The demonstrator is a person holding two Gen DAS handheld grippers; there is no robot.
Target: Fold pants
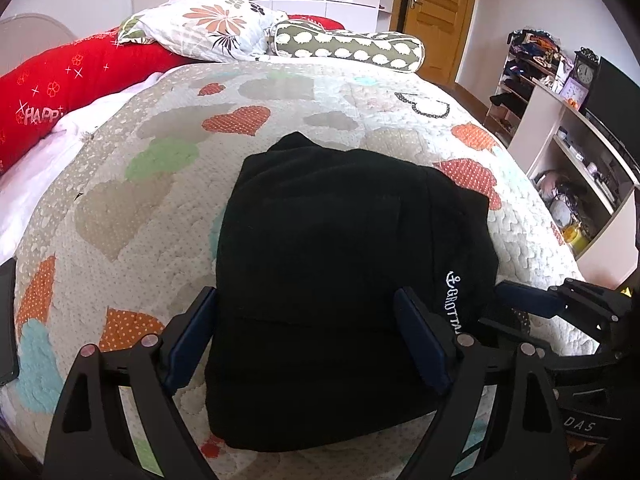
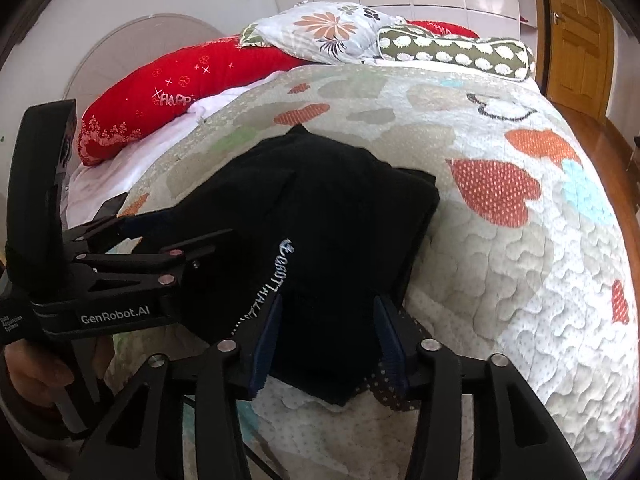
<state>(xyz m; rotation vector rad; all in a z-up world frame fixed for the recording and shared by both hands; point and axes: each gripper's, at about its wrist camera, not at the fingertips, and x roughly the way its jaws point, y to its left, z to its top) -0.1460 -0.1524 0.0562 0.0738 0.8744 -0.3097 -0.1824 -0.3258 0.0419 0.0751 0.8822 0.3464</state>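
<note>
The black pants (image 1: 332,280) lie folded in a compact stack on the heart-patterned quilt (image 1: 140,200), white lettering on their right side. My left gripper (image 1: 308,308) is open, its blue pads either side of the stack's near part, close above the cloth. My right gripper (image 2: 328,316) is open too, straddling the near right corner of the pants (image 2: 320,220). In the right wrist view the left gripper (image 2: 168,232) shows at left over the stack. In the left wrist view the right gripper (image 1: 528,300) shows at the right edge.
Pillows lie at the bed's head: a red one (image 1: 68,76), a floral one (image 1: 208,28) and a green spotted bolster (image 1: 348,46). Shelves with clutter (image 1: 560,128) stand right of the bed. A wooden door (image 1: 440,8) is behind. A dark flat object (image 1: 8,320) lies at the bed's left edge.
</note>
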